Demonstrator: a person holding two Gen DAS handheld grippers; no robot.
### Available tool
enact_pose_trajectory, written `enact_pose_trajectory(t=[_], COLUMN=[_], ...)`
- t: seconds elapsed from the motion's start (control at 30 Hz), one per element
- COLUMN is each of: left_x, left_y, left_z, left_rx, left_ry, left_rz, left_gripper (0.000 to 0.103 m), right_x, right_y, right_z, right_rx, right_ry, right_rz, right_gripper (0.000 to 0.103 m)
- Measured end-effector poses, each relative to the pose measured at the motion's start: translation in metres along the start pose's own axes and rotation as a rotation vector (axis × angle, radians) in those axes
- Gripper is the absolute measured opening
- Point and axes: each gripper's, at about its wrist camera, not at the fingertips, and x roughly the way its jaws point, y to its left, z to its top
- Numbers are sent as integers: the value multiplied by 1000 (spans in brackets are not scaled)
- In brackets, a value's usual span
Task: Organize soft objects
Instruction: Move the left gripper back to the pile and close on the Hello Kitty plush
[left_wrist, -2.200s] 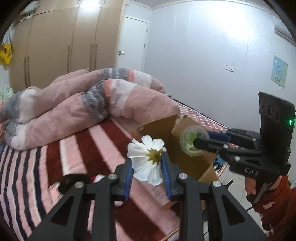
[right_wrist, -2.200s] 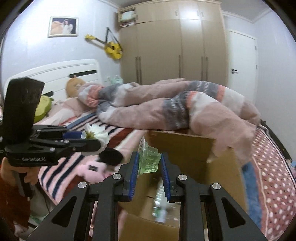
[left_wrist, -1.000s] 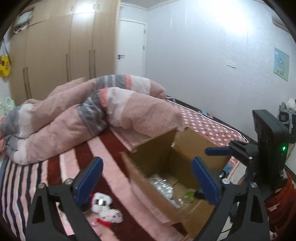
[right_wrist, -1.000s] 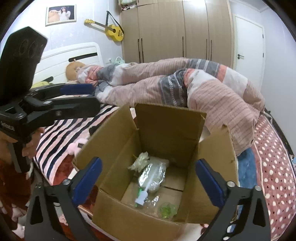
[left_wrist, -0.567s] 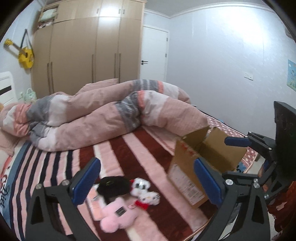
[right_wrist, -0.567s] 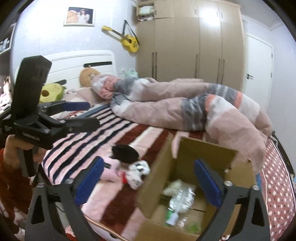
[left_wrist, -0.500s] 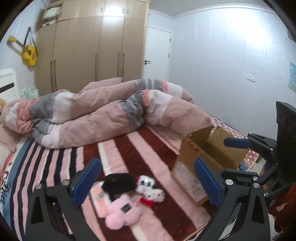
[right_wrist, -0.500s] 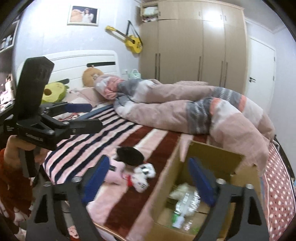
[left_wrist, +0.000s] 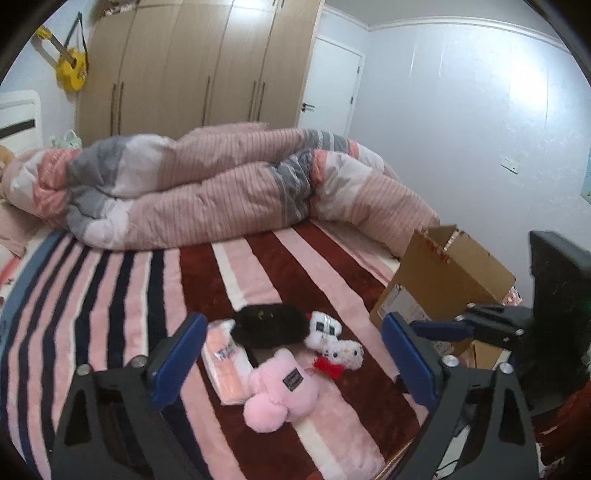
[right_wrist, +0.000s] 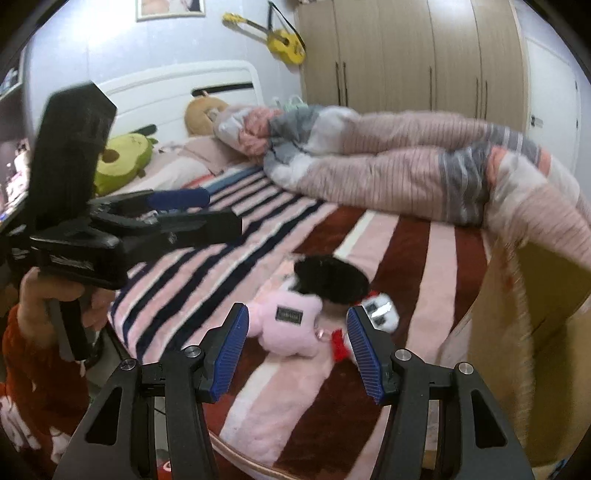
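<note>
A pile of soft toys lies on the striped bedspread: a pink plush (left_wrist: 284, 391) (right_wrist: 291, 325), a black plush (left_wrist: 271, 325) (right_wrist: 330, 278), a white cat plush with a red bow (left_wrist: 338, 350) (right_wrist: 380, 312) and a pink packet (left_wrist: 225, 360). An open cardboard box (left_wrist: 443, 280) (right_wrist: 532, 332) stands at the bed's right edge. My left gripper (left_wrist: 291, 362) is open and empty, above the pile. My right gripper (right_wrist: 297, 350) is open and empty, just in front of the pink plush.
A rumpled pink and grey duvet (left_wrist: 229, 192) lies across the far side of the bed. Pillows and a green avocado plush (right_wrist: 122, 162) are at the headboard. A wardrobe (left_wrist: 192, 66) and a door (left_wrist: 332, 88) stand behind.
Both grippers let go of the flower and the green piece over the box, opened wide, and swung left from the box to the toy pile.
</note>
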Motion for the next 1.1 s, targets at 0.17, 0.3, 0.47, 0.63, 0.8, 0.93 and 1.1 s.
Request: enact_pose_trajectory(t=[0.17, 0.3, 0.47, 0.63, 0.8, 0.93, 1.1], left_x=[26, 46, 65, 79, 89, 100, 121], left_y=[-1, -2, 1, 5, 5, -2, -12], left_z=[-12, -23, -34, -41, -43, -45, -51], left_rx=[-5, -13, -21, -31, -34, -16, 11], left_ry=[53, 89, 128, 166, 188, 216, 283], left_rz=[-73, -116, -131, -142, -168, -190, -216], left_gripper=[79, 74, 71, 62, 62, 62, 40], right_x=[39, 60, 87, 111, 118, 109, 115], right_y=[-7, -18, -36, -51, -54, -50, -45], right_z=[-24, -41, -58, -64, -68, -65, -69], right_rx=[62, 98, 141, 169, 174, 177, 169], right_ry=[65, 96, 134, 178, 174, 138, 196], right_rz=[-45, -120, -180, -223, -182, -100, -74], right_gripper=[52, 52, 52, 34, 18, 21, 33])
